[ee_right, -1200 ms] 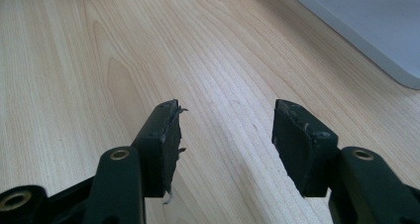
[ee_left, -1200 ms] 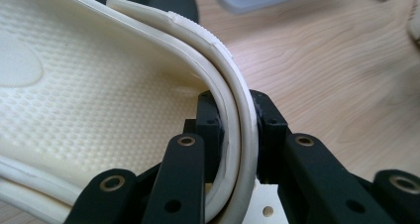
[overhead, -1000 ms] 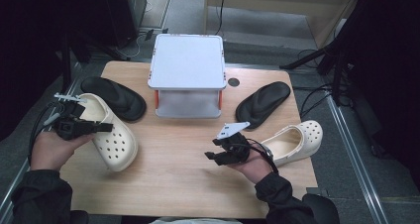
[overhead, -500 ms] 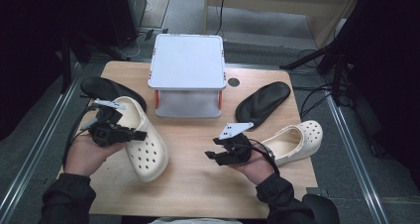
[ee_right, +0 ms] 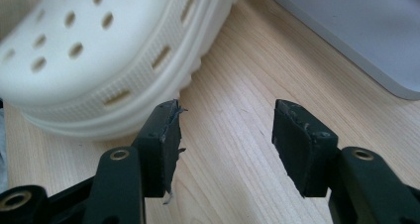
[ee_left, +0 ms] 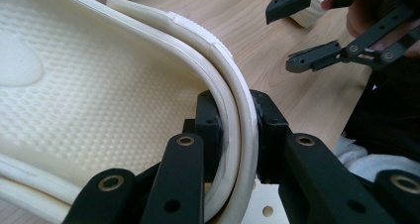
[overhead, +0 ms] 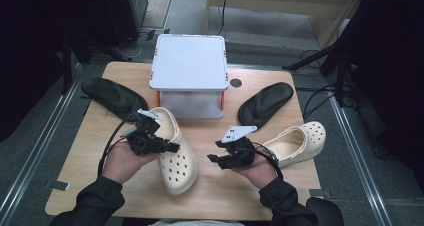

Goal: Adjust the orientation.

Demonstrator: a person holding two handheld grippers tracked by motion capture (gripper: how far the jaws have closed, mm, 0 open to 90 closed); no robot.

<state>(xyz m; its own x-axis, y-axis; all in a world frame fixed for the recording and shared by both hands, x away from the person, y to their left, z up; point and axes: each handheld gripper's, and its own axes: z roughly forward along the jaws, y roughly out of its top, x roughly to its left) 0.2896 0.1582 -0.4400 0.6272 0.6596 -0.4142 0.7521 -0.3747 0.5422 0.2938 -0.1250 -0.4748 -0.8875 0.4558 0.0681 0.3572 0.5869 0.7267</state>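
A cream perforated clog (overhead: 177, 158) lies left of the table's middle, toe toward me. My left gripper (overhead: 167, 147) is shut on its side wall and heel strap. In the left gripper view the black jaws (ee_left: 237, 117) pinch the cream rim (ee_left: 225, 70), with the textured footbed (ee_left: 89, 80) to the left. My right gripper (overhead: 216, 158) is held open just right of that clog, nothing between its fingers. In the right gripper view the open jaws (ee_right: 228, 130) hover over bare wood beside the clog's holed toe (ee_right: 99, 40). A second cream clog (overhead: 300, 141) rests behind the right hand.
A white-lidded box (overhead: 189, 66) stands at the table's back middle, its grey edge (ee_right: 356, 30) near the right jaws. Two black insoles lie flat, one at the back left (overhead: 112, 96), one at the back right (overhead: 266, 103). A round hole (overhead: 235, 82) marks the tabletop.
My left gripper has carried the clog from the table's left side rightward toward the middle, close to the right gripper. The right hand has stayed put.
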